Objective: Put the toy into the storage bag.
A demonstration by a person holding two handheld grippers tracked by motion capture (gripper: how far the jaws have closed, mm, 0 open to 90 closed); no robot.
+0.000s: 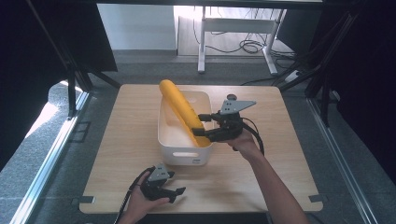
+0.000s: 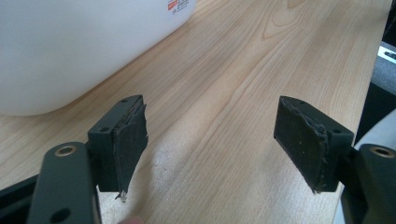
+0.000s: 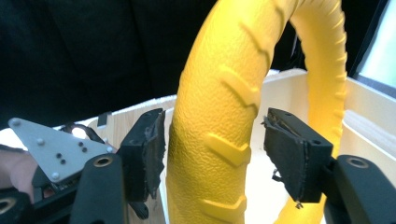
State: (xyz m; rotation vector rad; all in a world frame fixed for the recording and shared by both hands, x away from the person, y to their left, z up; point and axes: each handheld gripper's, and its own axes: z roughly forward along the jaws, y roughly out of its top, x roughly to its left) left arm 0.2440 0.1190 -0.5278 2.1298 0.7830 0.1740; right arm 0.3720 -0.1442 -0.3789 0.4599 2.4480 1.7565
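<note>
Landmark: white bin [image 1: 164, 135].
Right gripper [image 1: 201, 125]: I hold it at the bin's right rim, jaws parted, pads not pressing.
Left gripper [image 1: 180, 193]: I rest it low, near the bin's front, jaws wide.

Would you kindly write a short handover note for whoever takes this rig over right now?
Right tongs: open, pads on either side of the yellow ring with a gap showing on one side.
Left tongs: open, empty, low over the table near its front edge.
Ring stands tilted in the white bin, its top leaning over the far rim.
Done: ring placed in the bin.
Left: draw the right tongs away.
</note>
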